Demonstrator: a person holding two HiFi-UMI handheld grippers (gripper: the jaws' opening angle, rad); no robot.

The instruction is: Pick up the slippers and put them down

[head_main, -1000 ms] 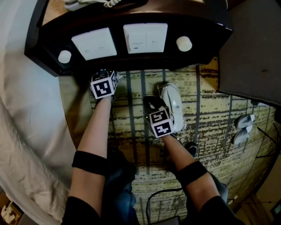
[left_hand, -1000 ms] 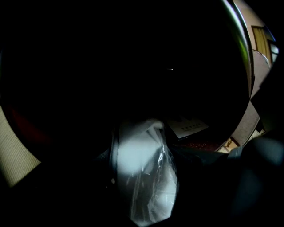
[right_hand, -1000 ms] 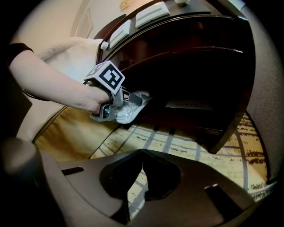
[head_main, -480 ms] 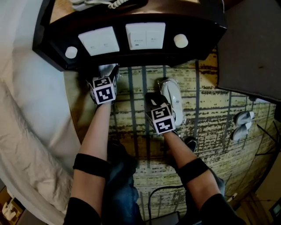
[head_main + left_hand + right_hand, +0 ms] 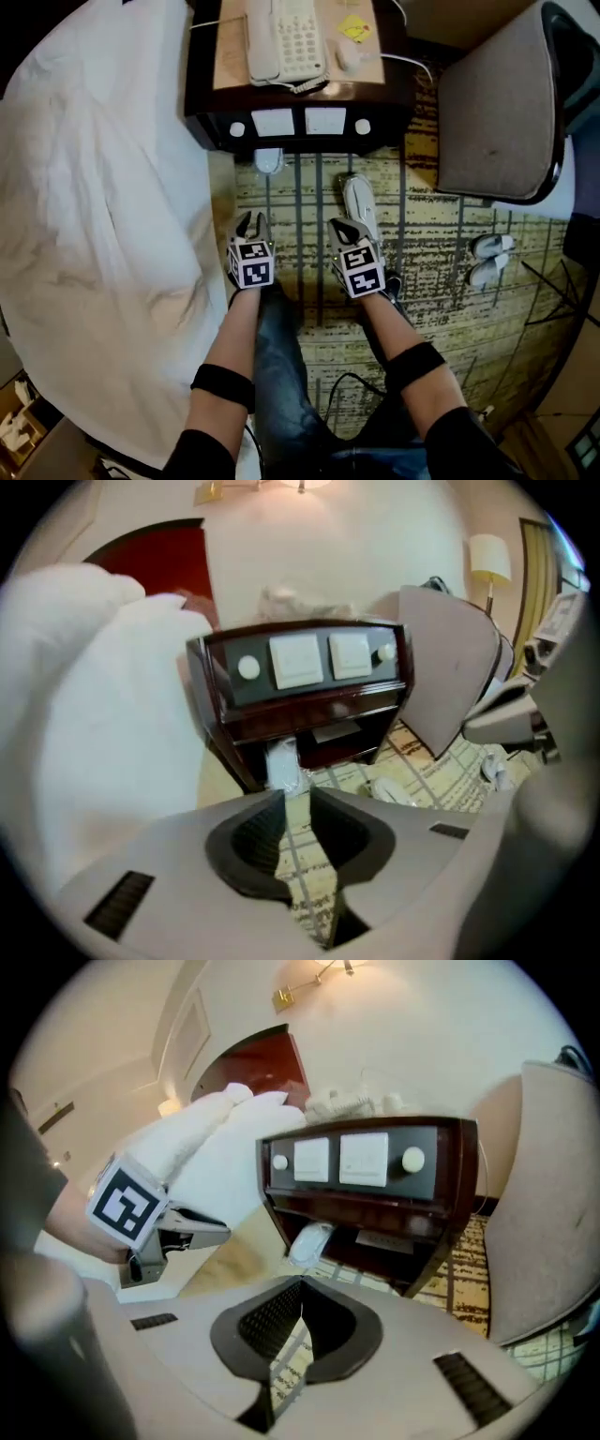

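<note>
A: Floor, entry?
B: Patterned carpet, yellow with dark stripes. One white slipper lies at the nightstand's foot; a second slipper lies to its right, apart from it.
A: Anything else down there?
B: A white pair beside the chair.
A: Nightstand top?
B: Telephone, yellow note.

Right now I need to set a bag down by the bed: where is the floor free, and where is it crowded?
Bare carpet lies between the slipper tucked under the nightstand and the white slipper, and again between that slipper and the other pair near the chair. The nightstand's top is crowded by the phone.
</note>
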